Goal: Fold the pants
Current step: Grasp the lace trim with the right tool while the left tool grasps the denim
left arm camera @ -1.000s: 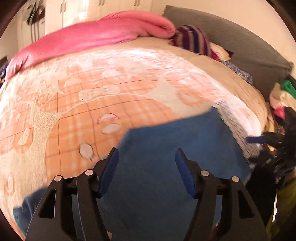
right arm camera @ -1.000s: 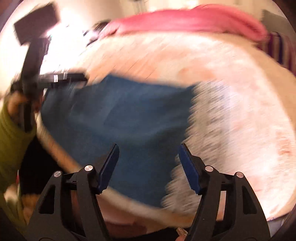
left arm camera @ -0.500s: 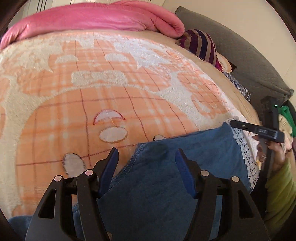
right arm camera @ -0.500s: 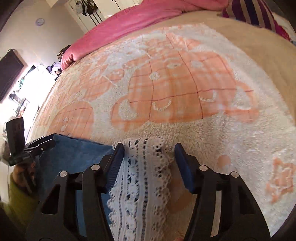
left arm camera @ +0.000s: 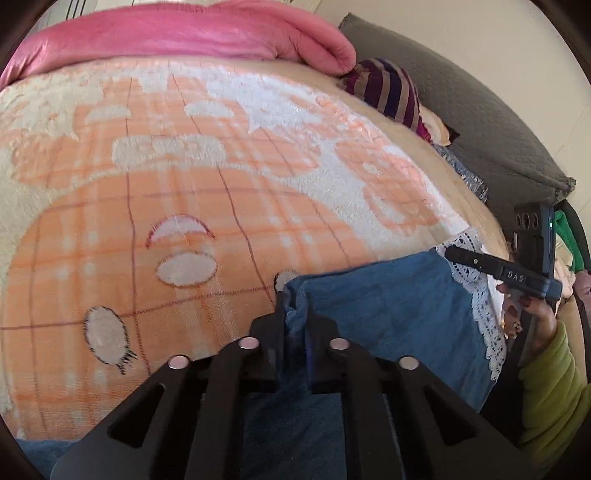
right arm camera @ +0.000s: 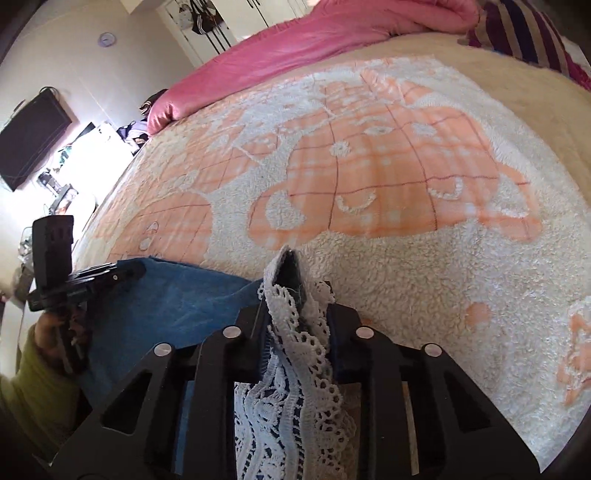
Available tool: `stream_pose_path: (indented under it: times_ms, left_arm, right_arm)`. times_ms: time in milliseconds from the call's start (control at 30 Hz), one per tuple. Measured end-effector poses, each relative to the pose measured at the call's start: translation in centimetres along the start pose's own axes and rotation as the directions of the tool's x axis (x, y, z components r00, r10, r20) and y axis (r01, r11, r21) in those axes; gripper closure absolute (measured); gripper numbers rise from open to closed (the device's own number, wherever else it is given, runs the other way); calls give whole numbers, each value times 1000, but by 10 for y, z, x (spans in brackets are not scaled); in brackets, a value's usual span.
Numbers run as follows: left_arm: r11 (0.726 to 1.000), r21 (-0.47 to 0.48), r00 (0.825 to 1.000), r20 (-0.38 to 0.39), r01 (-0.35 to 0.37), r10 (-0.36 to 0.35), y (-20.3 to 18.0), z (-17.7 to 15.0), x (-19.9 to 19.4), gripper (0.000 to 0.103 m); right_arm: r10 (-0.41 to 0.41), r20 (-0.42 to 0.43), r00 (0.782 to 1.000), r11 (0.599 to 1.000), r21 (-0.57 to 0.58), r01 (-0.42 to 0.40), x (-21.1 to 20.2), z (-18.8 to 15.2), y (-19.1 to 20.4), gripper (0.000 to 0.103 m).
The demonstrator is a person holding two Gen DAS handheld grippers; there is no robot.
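Note:
The blue pants (left arm camera: 384, 306) with a white lace hem (left arm camera: 480, 306) lie at the near edge of the bed. My left gripper (left arm camera: 293, 314) is shut on a corner of the blue fabric. My right gripper (right arm camera: 295, 291) is shut on the lace hem (right arm camera: 291, 387), which bunches between its fingers. In the left wrist view the right gripper (left arm camera: 502, 271) shows at the lace edge on the right. In the right wrist view the left gripper (right arm camera: 92, 277) shows at the blue fabric's (right arm camera: 177, 306) left corner.
An orange and cream fleece blanket (left arm camera: 221, 184) covers the bed. A pink duvet (left arm camera: 184, 33) lies along the far edge, a striped pillow (left arm camera: 388, 88) beside it. A grey headboard (left arm camera: 480, 122) stands at the right. A dark screen (right arm camera: 29, 140) hangs on the left wall.
Both grippers were open above the pants. They came down to the fabric's far edge and closed, the left on the blue corner, the right on the lace hem.

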State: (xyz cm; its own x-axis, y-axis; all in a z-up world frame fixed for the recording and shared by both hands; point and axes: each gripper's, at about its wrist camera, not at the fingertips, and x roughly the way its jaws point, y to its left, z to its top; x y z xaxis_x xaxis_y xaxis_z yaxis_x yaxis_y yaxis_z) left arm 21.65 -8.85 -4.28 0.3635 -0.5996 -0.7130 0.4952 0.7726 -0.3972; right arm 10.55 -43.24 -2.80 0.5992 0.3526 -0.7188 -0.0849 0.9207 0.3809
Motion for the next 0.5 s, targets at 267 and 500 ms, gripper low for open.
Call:
stream_pose_path:
  times_ms: [267, 500]
  left_arm:
    - [982, 122, 983, 128, -146, 130, -19, 12, -17, 97]
    - [967, 119, 973, 83, -226, 217, -7, 6, 9, 91]
  right_arm:
    - [-102, 90, 991, 986, -125, 112, -2, 28, 21, 88]
    - [-233, 5, 972, 959, -161, 231, 35, 24, 7, 70]
